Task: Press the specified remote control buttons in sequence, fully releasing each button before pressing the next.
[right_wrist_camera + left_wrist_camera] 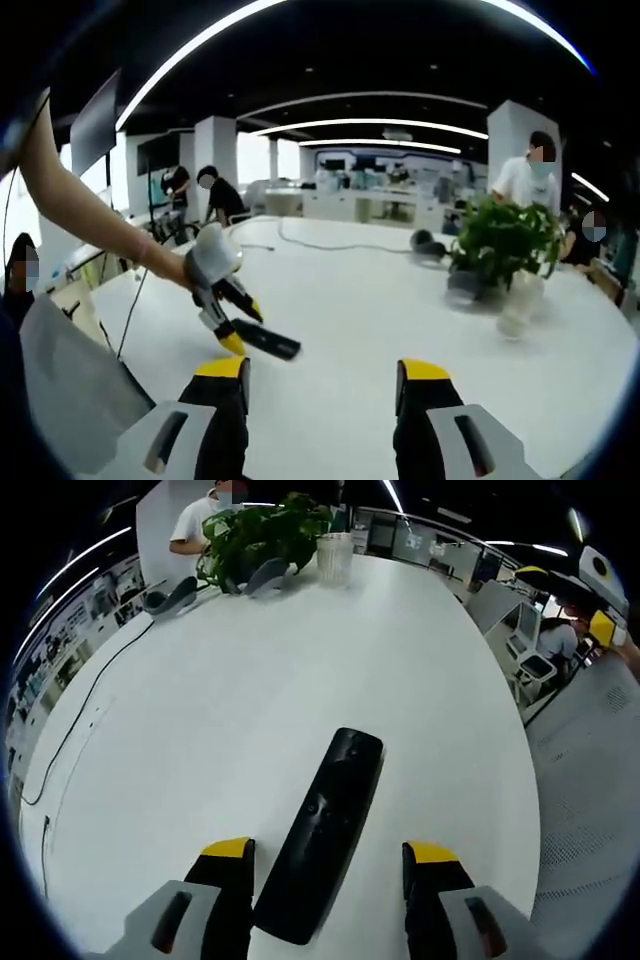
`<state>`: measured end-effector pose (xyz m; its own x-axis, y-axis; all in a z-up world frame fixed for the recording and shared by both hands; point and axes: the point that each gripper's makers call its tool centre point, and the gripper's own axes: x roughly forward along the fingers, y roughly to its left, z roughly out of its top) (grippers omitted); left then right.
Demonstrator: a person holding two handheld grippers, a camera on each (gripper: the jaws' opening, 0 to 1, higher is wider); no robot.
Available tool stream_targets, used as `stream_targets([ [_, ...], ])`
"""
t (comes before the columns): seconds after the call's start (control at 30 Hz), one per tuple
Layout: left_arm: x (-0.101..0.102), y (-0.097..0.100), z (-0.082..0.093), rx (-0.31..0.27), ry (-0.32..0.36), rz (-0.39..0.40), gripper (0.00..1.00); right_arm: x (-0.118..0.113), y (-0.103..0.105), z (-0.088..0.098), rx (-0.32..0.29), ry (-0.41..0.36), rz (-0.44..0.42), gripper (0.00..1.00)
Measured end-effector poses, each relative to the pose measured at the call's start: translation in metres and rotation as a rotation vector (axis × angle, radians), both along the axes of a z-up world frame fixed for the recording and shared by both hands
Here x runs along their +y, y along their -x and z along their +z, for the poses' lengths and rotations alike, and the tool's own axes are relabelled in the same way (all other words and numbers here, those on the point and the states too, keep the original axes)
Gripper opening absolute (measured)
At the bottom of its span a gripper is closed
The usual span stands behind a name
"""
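A: Report the work surface.
B: A large white table [250, 700] with a rounded edge carries every item. In the right gripper view the same table [400, 310] extends toward an open office where several people stand.

A: Items at the far end?
B: A leafy green plant [262, 530], a clear plastic cup [334, 558] just beside it, and a thin black cable [75, 730] trailing along the table's left side. In the right gripper view the plant [503, 238] and cup [519, 305] sit on the right.

A: Location of the target?
B: A black remote control [322, 830] lies flat on the table, between the jaws of the left gripper [330, 860], its far end angled slightly right. No jaw contact is visible.

A: Left gripper state?
B: Jaws spread wide, one either side of the remote. The right gripper view shows this gripper [240, 325] held by a person's arm [90, 215], tips at the remote [265, 342].

A: Right gripper state?
B: The right gripper [325, 385] has its jaws apart, holding nothing, over bare table, well apart from the remote.
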<state>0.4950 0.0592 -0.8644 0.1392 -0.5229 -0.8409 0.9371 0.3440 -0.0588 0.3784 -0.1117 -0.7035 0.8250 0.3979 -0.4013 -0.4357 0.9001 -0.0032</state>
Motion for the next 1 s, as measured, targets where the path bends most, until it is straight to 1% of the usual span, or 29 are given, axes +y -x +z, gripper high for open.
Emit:
stream_targets([
  [0.07,0.001,-0.002,0.0,-0.014,-0.005,-0.009,0.54,0.0,0.0,0.0,0.001,0.001,0.001,0.57],
  [0.13,0.005,-0.006,-0.001,-0.049,-0.026,-0.036,0.46,0.0,0.0,0.0,0.001,0.002,0.002,0.57],
  [0.17,0.005,-0.007,-0.001,-0.052,-0.022,-0.043,0.45,0.0,0.0,0.0,0.001,0.003,0.002,0.56],
  [0.2,0.005,-0.006,0.0,-0.041,-0.018,-0.03,0.43,0.0,0.0,0.0,0.001,0.004,0.0,0.56],
  [0.27,0.005,-0.007,0.0,-0.045,-0.018,-0.037,0.41,0.0,0.0,0.0,0.001,0.003,0.0,0.56],
  [0.33,0.005,-0.007,0.0,-0.046,-0.017,-0.038,0.35,0.0,0.0,0.0,0.001,0.004,-0.001,0.56],
  [0.37,0.006,-0.008,0.0,-0.047,-0.02,-0.043,0.31,0.0,0.0,0.0,0.0,0.005,-0.001,0.56],
  [0.4,0.006,-0.007,0.001,-0.05,-0.023,-0.061,0.28,0.0,0.0,0.0,0.0,0.005,-0.001,0.56],
  [0.43,0.006,-0.007,0.001,-0.054,-0.022,-0.053,0.28,-0.001,0.0,0.0,0.0,0.005,-0.001,0.56],
  [0.6,0.005,-0.007,0.0,-0.059,-0.026,-0.064,0.28,-0.001,0.0,0.0,0.0,0.006,-0.002,0.56],
  [1.0,0.004,0.004,0.0,-0.049,-0.037,-0.096,0.25,0.0,0.0,-0.001,0.003,0.011,0.003,0.56],
])
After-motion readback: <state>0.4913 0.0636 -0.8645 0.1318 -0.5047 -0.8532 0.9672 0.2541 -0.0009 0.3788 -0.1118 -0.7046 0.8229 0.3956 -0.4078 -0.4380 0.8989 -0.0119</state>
